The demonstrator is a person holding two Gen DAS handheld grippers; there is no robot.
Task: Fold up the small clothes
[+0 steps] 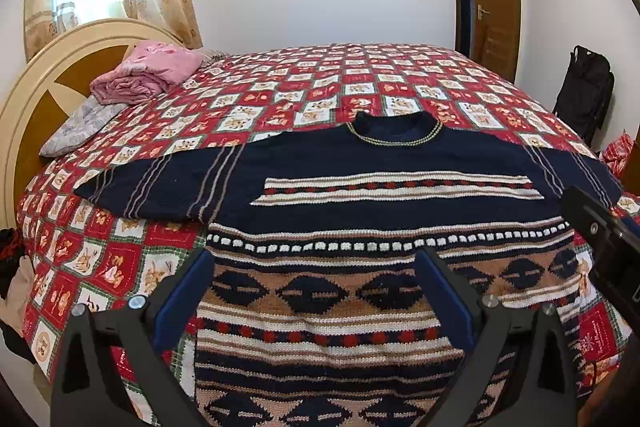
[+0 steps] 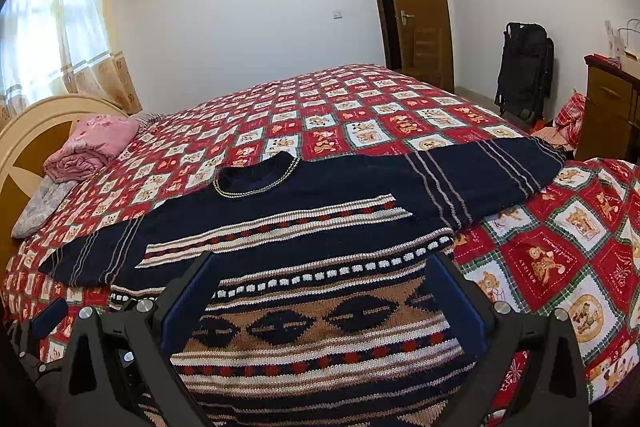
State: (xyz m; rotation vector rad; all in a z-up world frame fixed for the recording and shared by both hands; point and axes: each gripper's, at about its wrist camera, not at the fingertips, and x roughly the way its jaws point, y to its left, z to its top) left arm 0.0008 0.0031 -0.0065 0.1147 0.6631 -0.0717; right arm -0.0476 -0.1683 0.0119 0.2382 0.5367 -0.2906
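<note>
Both sets of jaws stand wide, empty: left gripper (image 1: 314, 259) and right gripper (image 2: 320, 263) over the hem end. Sweater (image 1: 360, 211) lies flat on the bedspread (image 1: 280, 87), body running away toward the collar (image 1: 394, 131), sleeves spread sideways.

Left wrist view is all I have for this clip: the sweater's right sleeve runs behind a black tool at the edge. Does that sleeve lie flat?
Observer: Yes. From the right wrist view the right sleeve lies spread flat on the bedspread, its cuff near the bed's edge.
Operator: Is the right tool holding anything?
Observer: No. The right tool is open above the sweater, with nothing gripped between its fingers.
Operator: What stands beyond that side of the bed?
Observer: A brown cabinet against the wall, with a white bag on top.
</note>
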